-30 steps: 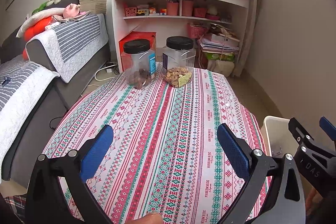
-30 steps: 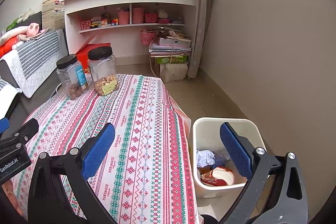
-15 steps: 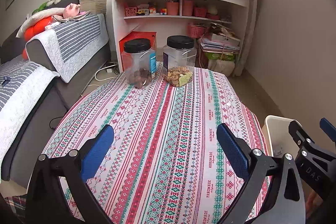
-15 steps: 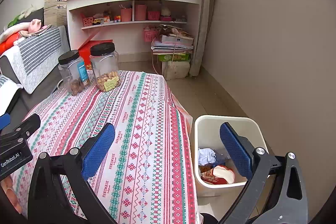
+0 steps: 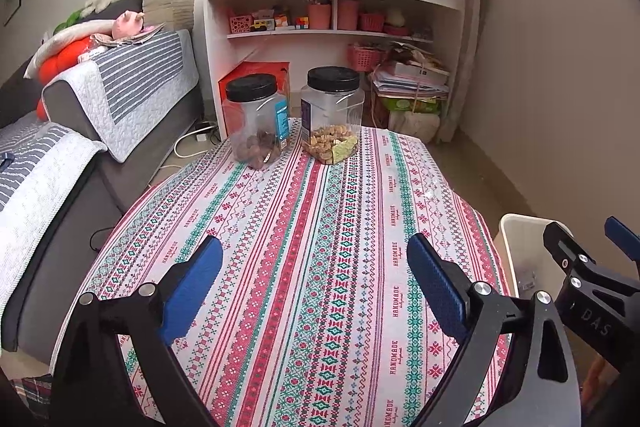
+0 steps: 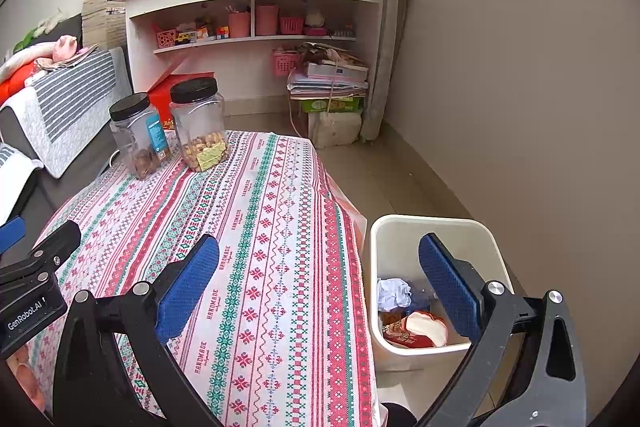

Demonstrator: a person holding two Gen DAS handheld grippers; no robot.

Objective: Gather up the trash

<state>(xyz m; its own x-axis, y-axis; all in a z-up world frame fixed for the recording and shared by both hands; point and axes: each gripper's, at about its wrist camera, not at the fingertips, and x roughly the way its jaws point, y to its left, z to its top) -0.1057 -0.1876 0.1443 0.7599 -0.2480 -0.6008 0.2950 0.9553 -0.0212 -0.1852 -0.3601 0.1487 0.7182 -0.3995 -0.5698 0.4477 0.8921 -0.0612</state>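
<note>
Left wrist view: your left tool [image 5: 314, 281] is spread wide with nothing in it, hanging over the striped bench [image 5: 304, 227]. Two black-lidded jars [image 5: 296, 115] sit at the far end. Right wrist view: your right tool [image 6: 320, 283] is spread too, straddling the bench edge and the white bin [image 6: 436, 227] on the floor beside it. The trash [image 6: 412, 319], crumpled paper and wrappers, lies inside that bin.

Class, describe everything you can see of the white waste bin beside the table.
The waste bin is an open, lidless, cream-white container with rounded corners, apparently plastic. It stands upright on the floor, between the table's right edge and the wall. Inside lie crumpled white paper and a red-and-white wrapper. Neither gripper touches it.
</note>
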